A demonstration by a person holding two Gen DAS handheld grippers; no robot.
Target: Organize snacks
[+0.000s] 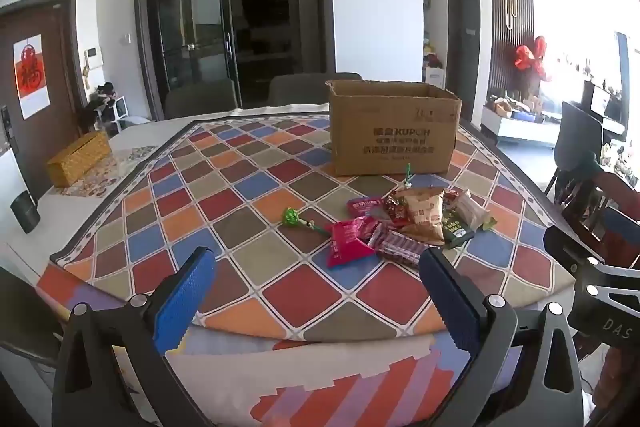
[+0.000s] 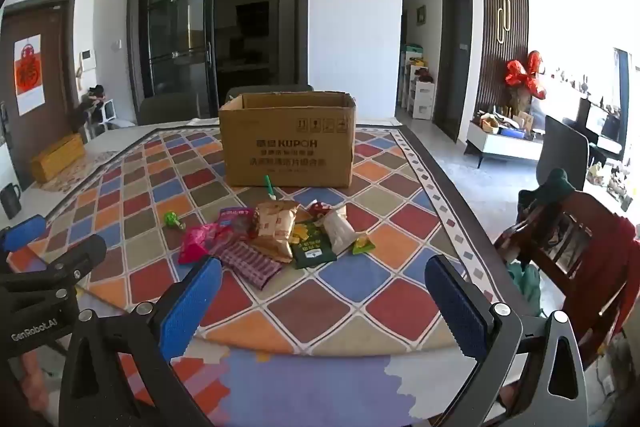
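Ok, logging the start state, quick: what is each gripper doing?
Left gripper: open, holding nothing, short of the snack pile.
Right gripper: open, holding nothing.

"KUPOH" printed on cardboard box (image 2: 287,143), "GenRobot.AI" on left gripper (image 2: 34,331) body, "DAS" on right gripper (image 1: 616,325) body

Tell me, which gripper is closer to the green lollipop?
Left. The left gripper is open just in front of the green lollipop; the right gripper is open farther to its right, facing the snack pile.
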